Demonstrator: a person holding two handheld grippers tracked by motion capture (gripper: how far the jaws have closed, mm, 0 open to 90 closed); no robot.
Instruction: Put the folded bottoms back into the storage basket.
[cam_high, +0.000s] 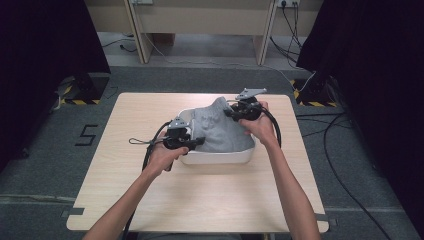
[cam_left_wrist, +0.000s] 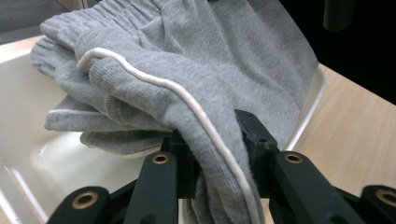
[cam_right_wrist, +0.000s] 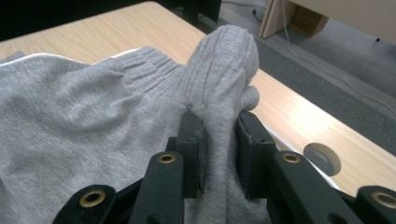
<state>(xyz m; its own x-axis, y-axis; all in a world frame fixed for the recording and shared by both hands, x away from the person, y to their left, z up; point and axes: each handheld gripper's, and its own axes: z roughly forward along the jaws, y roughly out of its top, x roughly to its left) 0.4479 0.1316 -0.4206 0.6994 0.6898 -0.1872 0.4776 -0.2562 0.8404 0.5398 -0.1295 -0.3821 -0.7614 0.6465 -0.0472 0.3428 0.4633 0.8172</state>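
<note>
your left gripper (cam_high: 192, 143) and right gripper (cam_high: 235, 113) are both clamped on the grey garment (cam_high: 220, 131), which sags into the white tub (cam_high: 215, 158), stretched between them from near-left rim to far-right.

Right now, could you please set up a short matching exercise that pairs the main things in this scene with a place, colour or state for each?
Things:
1. grey garment
2. white tub
3. left gripper
4. right gripper

Descriptions:
A. shut on a ribbed end of the cloth, near the tub's far right corner
B. stands on the wooden table and holds the cloth
C. shut on a fold edged with white piping
D. bunched, held at two points, lying partly in the container

Pairs: 1-D, 2-B, 3-C, 4-A
</note>
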